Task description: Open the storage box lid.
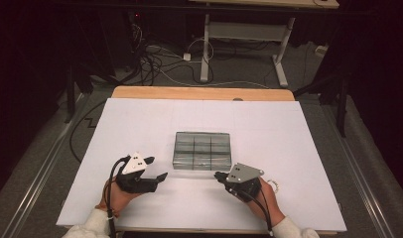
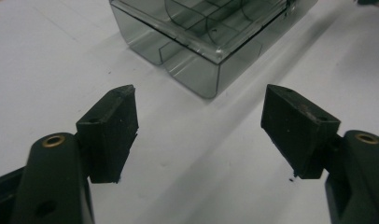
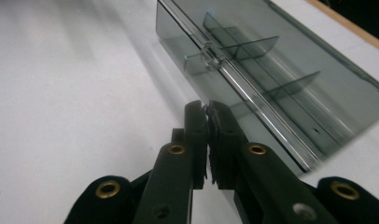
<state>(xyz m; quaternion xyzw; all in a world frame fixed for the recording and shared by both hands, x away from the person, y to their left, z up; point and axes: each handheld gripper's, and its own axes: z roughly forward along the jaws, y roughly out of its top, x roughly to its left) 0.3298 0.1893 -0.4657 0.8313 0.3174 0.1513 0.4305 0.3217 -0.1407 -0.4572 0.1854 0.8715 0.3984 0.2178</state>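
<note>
A smoky clear plastic box (image 1: 203, 150) with several compartments lies shut in the middle of the white sheet. My left gripper (image 1: 158, 167) rests on the sheet at the box's near left corner, jaws open with nothing between them. In the left gripper view the box (image 2: 201, 42) lies just beyond the open gripper (image 2: 199, 109). My right gripper (image 1: 217, 174) sits at the box's near right edge with its jaws pressed together on nothing. The right gripper view has the shut gripper (image 3: 207, 108) close beside the front wall of the box (image 3: 281, 70), near its latch (image 3: 207, 51).
A white sheet (image 1: 140, 124) covers most of the wooden table (image 1: 199, 92). Beyond the far edge are floor cables (image 1: 160, 64) and the legs of another table (image 1: 205, 44). Dark stands flank the table on both sides.
</note>
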